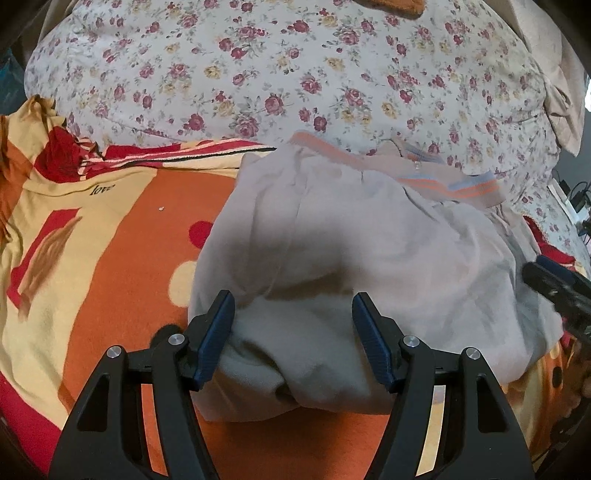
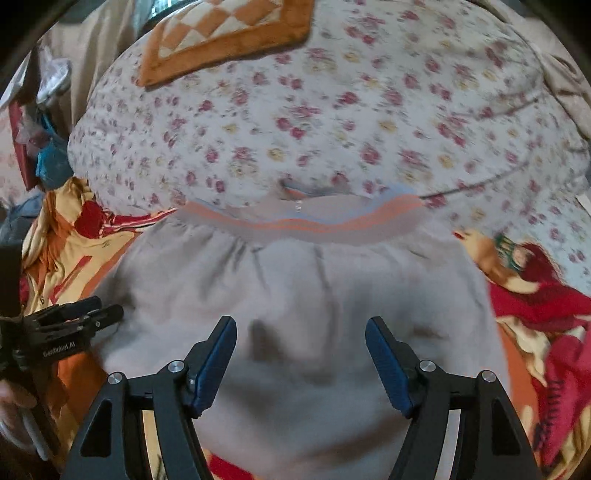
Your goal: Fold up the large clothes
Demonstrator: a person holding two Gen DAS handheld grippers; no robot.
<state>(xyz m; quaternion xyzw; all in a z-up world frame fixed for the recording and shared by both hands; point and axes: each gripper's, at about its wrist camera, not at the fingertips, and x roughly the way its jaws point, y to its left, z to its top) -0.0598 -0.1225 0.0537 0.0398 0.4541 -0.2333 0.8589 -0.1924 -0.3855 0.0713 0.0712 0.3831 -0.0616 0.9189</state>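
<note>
A grey garment [image 1: 369, 243] with an orange and blue striped waistband [image 1: 461, 188] lies folded over on an orange patterned blanket [image 1: 122, 236]. My left gripper [image 1: 293, 314] is open, its blue pads straddling the garment's near folded edge. My right gripper [image 2: 301, 339] is open above the middle of the same garment [image 2: 295, 288], whose waistband [image 2: 306, 221] lies at the far side. The right gripper shows at the right edge of the left wrist view [image 1: 557, 288]. The left gripper shows at the left edge of the right wrist view [image 2: 74, 321].
A floral quilt [image 1: 295, 74] is heaped behind the garment, also in the right wrist view [image 2: 332, 110]. An orange checked cushion [image 2: 229, 33] lies on it. Bunched red and yellow blanket [image 2: 535, 295] lies to the right. Cables and clutter [image 1: 576, 195] sit at far right.
</note>
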